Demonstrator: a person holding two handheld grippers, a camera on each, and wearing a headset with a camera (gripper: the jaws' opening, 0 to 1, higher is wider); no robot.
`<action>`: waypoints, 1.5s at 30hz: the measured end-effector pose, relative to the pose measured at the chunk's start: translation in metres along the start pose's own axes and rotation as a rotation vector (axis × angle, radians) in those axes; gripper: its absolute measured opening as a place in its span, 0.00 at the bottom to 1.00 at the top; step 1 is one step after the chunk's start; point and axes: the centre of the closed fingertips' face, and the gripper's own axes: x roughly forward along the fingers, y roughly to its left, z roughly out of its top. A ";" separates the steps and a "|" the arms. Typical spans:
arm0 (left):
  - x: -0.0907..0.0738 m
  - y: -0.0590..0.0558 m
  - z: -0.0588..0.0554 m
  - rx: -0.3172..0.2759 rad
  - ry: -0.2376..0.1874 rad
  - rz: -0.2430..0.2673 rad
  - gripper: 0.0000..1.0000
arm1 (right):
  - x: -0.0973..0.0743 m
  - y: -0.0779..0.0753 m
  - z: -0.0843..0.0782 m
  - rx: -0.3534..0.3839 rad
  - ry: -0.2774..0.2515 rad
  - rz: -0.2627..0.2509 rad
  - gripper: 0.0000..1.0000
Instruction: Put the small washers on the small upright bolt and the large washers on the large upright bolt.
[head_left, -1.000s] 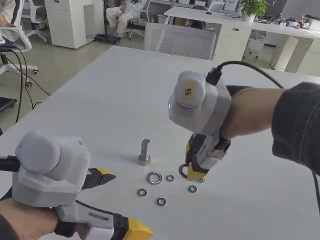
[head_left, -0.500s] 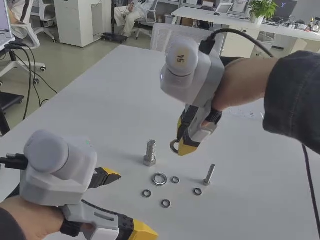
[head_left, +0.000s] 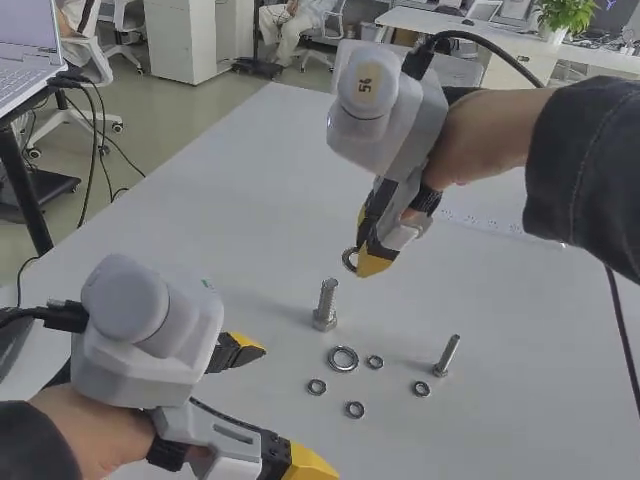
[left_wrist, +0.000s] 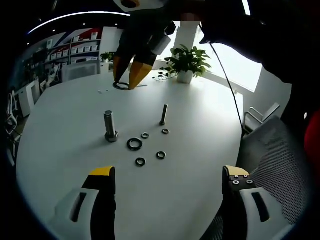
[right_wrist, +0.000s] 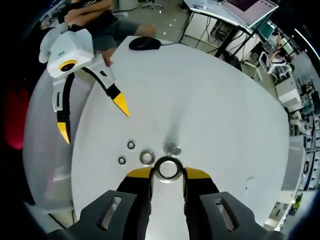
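Right gripper (head_left: 362, 264) pinches a flat round metal washer (right_wrist: 157, 169) near the hex-headed bolt (head_left: 325, 305) — left gripper (left_wrist: 168, 172) gapes empty.

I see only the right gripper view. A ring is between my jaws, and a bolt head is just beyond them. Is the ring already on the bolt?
Observer: No. The right gripper holds the large washer in the air, higher than the top of the large bolt.
Operator: Where is the small bolt?
Observer: The small bolt stands upright beside the loose washers.
Operator: How many small washers lie loose?
Observer: Four small washers lie on the table.
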 end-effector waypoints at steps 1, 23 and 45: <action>0.000 0.000 -0.001 0.001 0.003 -0.002 0.88 | 0.001 -0.001 0.002 -0.001 -0.002 0.002 0.24; 0.002 -0.002 -0.006 -0.001 0.020 -0.009 0.88 | 0.040 -0.008 0.013 -0.036 0.015 0.044 0.24; 0.006 -0.004 -0.005 -0.005 0.022 -0.005 0.87 | 0.057 -0.007 0.000 -0.033 0.041 0.068 0.24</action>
